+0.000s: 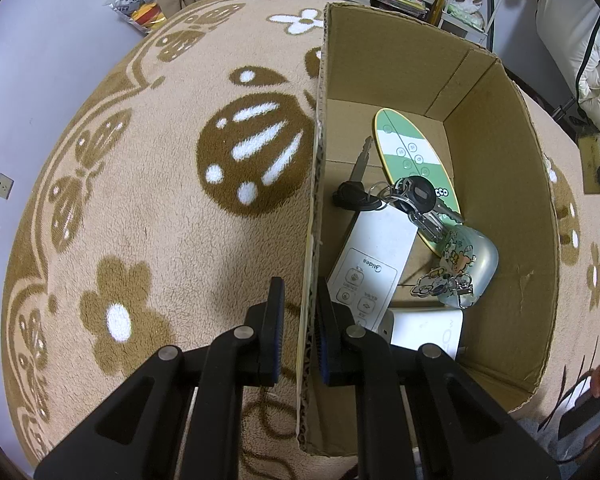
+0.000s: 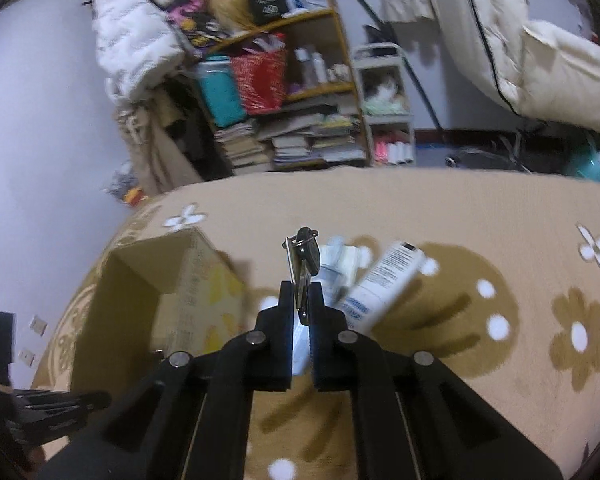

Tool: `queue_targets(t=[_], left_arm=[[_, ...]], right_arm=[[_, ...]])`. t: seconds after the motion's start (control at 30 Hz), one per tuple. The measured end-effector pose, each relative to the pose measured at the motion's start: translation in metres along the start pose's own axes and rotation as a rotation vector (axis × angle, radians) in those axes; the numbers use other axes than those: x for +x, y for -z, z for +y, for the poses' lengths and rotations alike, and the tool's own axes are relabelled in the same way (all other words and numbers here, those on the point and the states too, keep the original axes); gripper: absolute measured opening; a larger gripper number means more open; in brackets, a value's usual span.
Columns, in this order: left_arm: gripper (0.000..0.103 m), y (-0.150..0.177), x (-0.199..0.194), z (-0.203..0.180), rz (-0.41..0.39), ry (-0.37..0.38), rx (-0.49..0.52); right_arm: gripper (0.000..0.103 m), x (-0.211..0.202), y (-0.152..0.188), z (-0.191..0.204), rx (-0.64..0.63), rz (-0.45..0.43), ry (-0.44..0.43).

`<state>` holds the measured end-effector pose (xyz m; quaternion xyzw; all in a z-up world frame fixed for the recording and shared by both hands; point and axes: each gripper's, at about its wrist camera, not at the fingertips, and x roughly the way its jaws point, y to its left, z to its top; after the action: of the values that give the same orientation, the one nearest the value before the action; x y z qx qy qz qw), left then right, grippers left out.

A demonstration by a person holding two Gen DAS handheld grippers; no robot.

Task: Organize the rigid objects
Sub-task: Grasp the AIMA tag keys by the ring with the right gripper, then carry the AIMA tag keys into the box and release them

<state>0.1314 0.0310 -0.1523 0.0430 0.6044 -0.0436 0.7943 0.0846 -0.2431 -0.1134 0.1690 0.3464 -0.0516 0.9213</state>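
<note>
Beige flowered blanket (image 1: 148,216) carries a cardboard box (image 1: 500,184); shelves (image 2: 300,92) behind.

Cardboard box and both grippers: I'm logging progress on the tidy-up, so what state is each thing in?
Cardboard box: open-topped, partly filled.
Left gripper: shut on the box's near wall.
Right gripper: shut on a key bunch.
Key bunch: held upright above the blanket.
White tube: lying on the blanket, outside the box.

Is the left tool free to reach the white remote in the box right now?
Probably not: the left tool is clamped on the cardboard box wall. The white remote lies uncovered just inside, so releasing would clear the way.
</note>
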Motion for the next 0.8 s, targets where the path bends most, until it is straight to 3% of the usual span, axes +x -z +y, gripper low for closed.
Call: queue_targets(t=[0.37,0.8], left_arm=[[0.014,0.000,0.000,0.000,0.000,0.001,0.000],[0.014,0.000,0.000,0.000,-0.001,-0.002,0.002]], right_arm=[[0.008,-0.019,0.005,0.066,-0.150,-0.027,-0.146],[0.008,-0.004,0.033,0.105,-0.251,0.060,-0.213]])
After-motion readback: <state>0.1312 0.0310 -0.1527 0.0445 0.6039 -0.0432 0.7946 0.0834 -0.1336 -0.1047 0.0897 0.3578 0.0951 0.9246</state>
